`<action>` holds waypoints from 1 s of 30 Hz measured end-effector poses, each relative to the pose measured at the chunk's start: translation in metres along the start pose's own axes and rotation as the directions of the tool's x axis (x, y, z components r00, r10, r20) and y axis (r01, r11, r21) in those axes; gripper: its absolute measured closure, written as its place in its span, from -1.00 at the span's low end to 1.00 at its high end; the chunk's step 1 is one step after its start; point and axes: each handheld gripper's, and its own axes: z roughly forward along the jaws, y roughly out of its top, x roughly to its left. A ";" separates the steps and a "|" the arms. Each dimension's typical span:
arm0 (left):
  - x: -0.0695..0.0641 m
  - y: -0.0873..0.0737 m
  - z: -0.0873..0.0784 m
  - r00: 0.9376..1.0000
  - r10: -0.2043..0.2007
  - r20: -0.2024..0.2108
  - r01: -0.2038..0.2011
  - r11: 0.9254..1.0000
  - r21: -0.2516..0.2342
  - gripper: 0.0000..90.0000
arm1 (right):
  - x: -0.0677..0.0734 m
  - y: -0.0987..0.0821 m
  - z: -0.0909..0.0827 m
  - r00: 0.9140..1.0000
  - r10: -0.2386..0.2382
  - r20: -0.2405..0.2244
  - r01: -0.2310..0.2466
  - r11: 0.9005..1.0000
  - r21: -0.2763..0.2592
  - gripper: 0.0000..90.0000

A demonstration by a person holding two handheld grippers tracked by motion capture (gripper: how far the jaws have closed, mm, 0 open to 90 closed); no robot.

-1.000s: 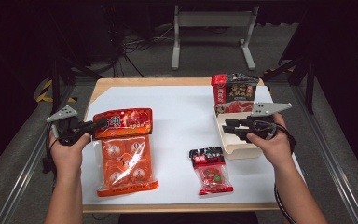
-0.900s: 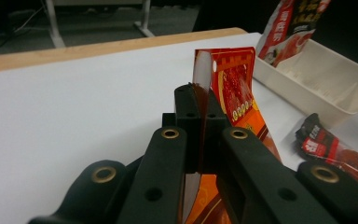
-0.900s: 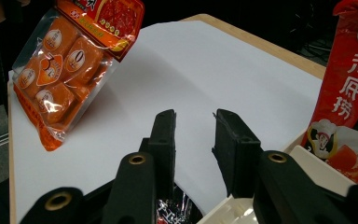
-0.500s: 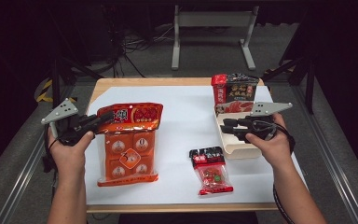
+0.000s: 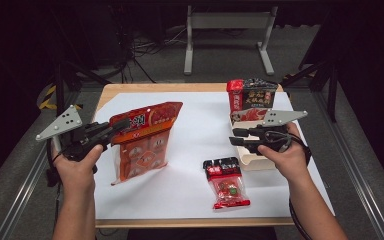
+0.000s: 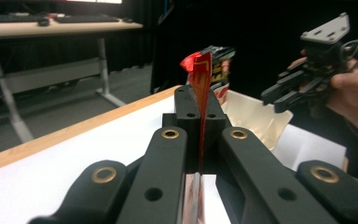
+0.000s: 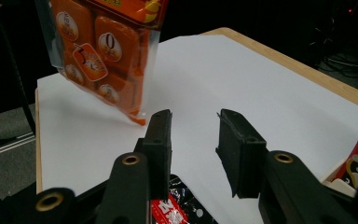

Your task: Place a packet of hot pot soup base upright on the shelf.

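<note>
A large orange snack bag [image 5: 142,145] hangs tilted above the white sheet, its lower corner close to the paper. My left gripper [image 5: 122,124] is shut on the bag's top edge. In the left gripper view the red edge of the bag [image 6: 200,74] stands up between the closed jaws of my left gripper [image 6: 200,100]. My right gripper [image 5: 236,137] hovers at the right over a pale tray [image 5: 252,159]. Its jaws have just been opening and nothing is between them. In the right gripper view the bag [image 7: 107,51] dangles ahead of my right gripper [image 7: 193,126].
A small red sweet packet [image 5: 226,182] with a black top lies on the white sheet [image 5: 200,130] near the front. A red and black food pack [image 5: 252,97] stands at the tray's far end. The wooden table edge [image 5: 180,221] runs along the front.
My left gripper has risen and lifted the orange bag off the sheet so it hangs tilted. The right hand has stayed in place while its jaws spread a little wider.
</note>
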 end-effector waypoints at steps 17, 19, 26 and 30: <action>-0.012 0.012 0.018 0.998 0.055 0.037 -0.056 0.998 0.029 1.00 | 0.003 0.007 0.010 1.000 -0.003 -0.023 0.001 0.998 -0.068 -0.01; -0.014 0.014 0.025 0.997 0.059 0.053 -0.061 0.997 0.040 1.00 | 0.005 0.007 0.012 0.999 -0.003 -0.033 0.000 0.997 -0.082 -0.13; -0.026 0.021 0.046 0.991 0.074 0.108 -0.079 0.996 0.044 1.00 | 0.004 0.003 0.022 0.998 0.010 -0.063 -0.016 0.995 -0.099 -0.33; -0.032 0.028 0.056 0.988 0.088 0.125 -0.093 0.995 0.036 1.00 | 0.001 0.001 0.026 0.997 0.019 -0.070 -0.027 0.994 -0.110 -0.38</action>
